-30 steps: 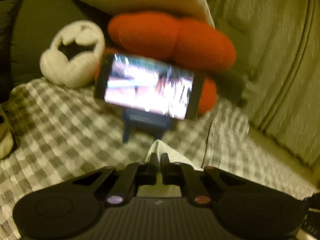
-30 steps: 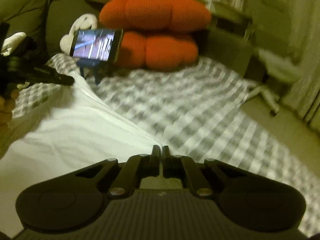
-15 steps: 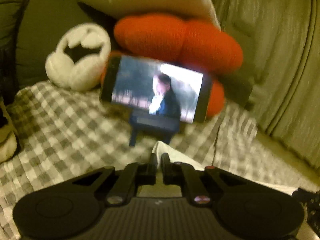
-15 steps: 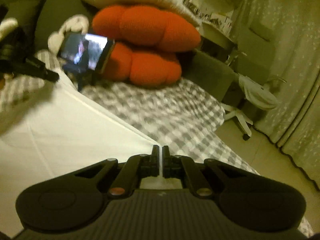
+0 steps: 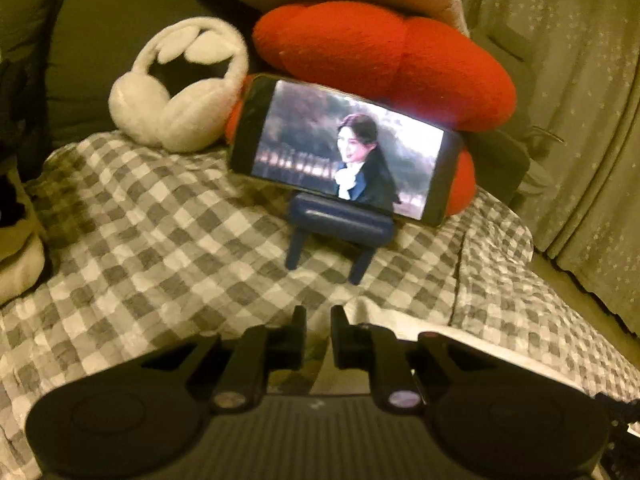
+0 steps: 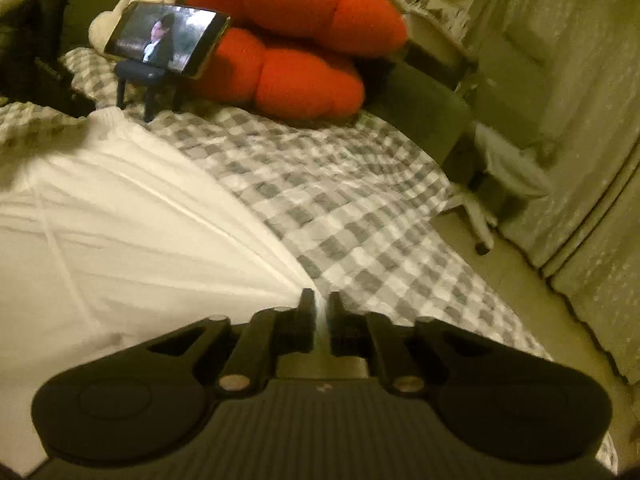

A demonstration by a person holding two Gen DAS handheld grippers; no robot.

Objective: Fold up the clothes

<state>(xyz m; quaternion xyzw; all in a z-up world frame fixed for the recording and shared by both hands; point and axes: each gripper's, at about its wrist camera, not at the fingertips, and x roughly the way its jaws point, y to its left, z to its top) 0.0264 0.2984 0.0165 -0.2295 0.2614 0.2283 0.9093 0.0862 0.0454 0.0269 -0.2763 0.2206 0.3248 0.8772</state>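
the white garment (image 6: pixel 132 216) fills the left half of the right wrist view, spread on the checked bedcover (image 6: pixel 352 208). the right gripper (image 6: pixel 319 304) pinches its corner at bottom centre. the left gripper (image 5: pixel 318 320) stands narrowly parted, white cloth just beyond; below the phone (image 5: pixel 344 152).

From my left hand-held gripper (image 5: pixel 318 318), fingers slightly parted over a white garment (image 5: pixel 384 314) edge, I see a phone (image 5: pixel 346 150) on its blue stand (image 5: pixel 340 228) on the checked bedspread (image 5: pixel 152 240), white earmuffs (image 5: pixel 180 92) and a red cushion (image 5: pixel 384 60) behind.

dim yellowish light, soft blur, fisheye bending at edges.
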